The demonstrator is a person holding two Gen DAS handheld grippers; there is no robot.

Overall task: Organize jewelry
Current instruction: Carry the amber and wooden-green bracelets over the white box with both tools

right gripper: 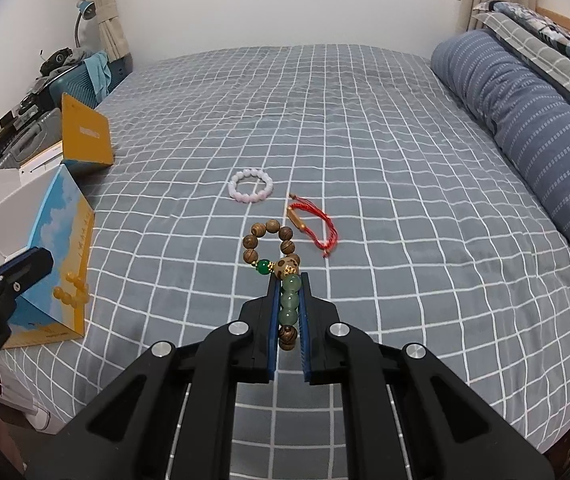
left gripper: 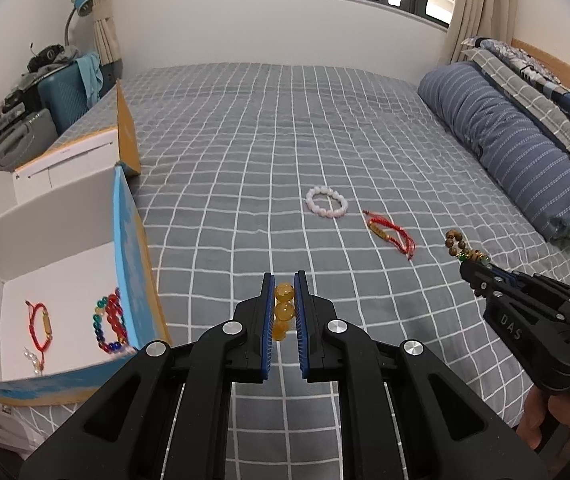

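Left gripper clamping amber beads, right gripper clamping wooden-jade bracelet, open box holding three bracelets

The left gripper points forward and downward, its blue-padded jaws clamped on a yellow bead bracelet. The right gripper tilts down likewise, jaws pinched on a wooden and green bead bracelet. A hand grips the right gripper's handle at the lower edge.

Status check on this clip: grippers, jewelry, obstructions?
Left hand-held gripper shut on amber bracelet. Right hand-held gripper shut on wood-and-jade bracelet. Open box left, path unobstructed.
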